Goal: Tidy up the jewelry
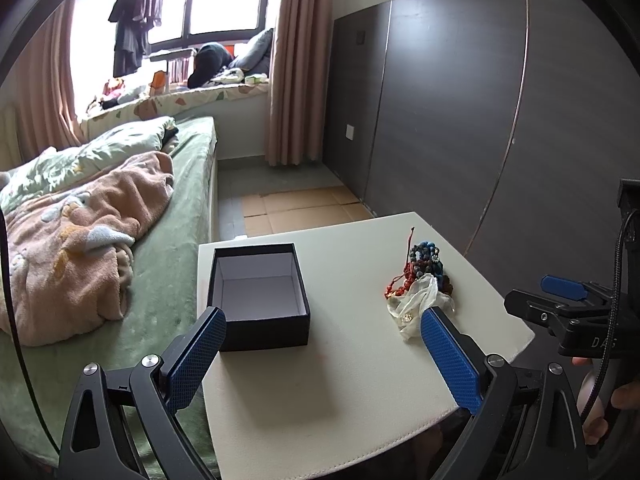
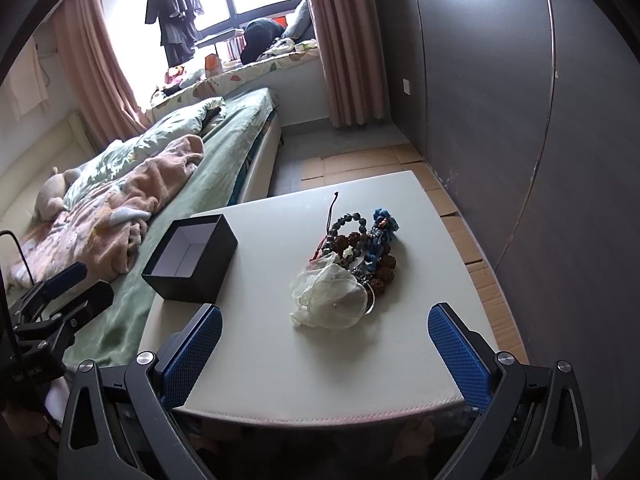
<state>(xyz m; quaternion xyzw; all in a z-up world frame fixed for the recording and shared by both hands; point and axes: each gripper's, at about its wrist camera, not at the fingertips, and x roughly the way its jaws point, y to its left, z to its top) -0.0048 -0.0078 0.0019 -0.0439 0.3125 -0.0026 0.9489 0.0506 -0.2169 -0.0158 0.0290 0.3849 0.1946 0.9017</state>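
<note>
The left wrist view looks down into the black box [image 1: 258, 292], showing its pale lining and bare floor; the right wrist view sees that box [image 2: 192, 258] only at a slant from its corner. The right wrist view in turn spreads out the jewelry pile [image 2: 360, 248], which the left wrist view compresses into a small heap [image 1: 420, 268] half hidden behind a crumpled sheer pouch [image 1: 416, 306].

There is 1 box, 1 pouch [image 2: 328, 296] and 1 pile of beaded pieces on the white table [image 2: 320, 376]. Within the pile, a grey bead bracelet, a string of large brown beads, a blue knotted piece and a red cord can be told apart; a full count is not possible. The box sits near the table's left edge, beside the bed [image 1: 172, 240]; the pile lies well apart from it, toward the right.

The left claw [image 1: 324, 354] is spread wide and holds nothing, as is the right claw [image 2: 326, 354]. Each hangs above the table's near edge.
</note>
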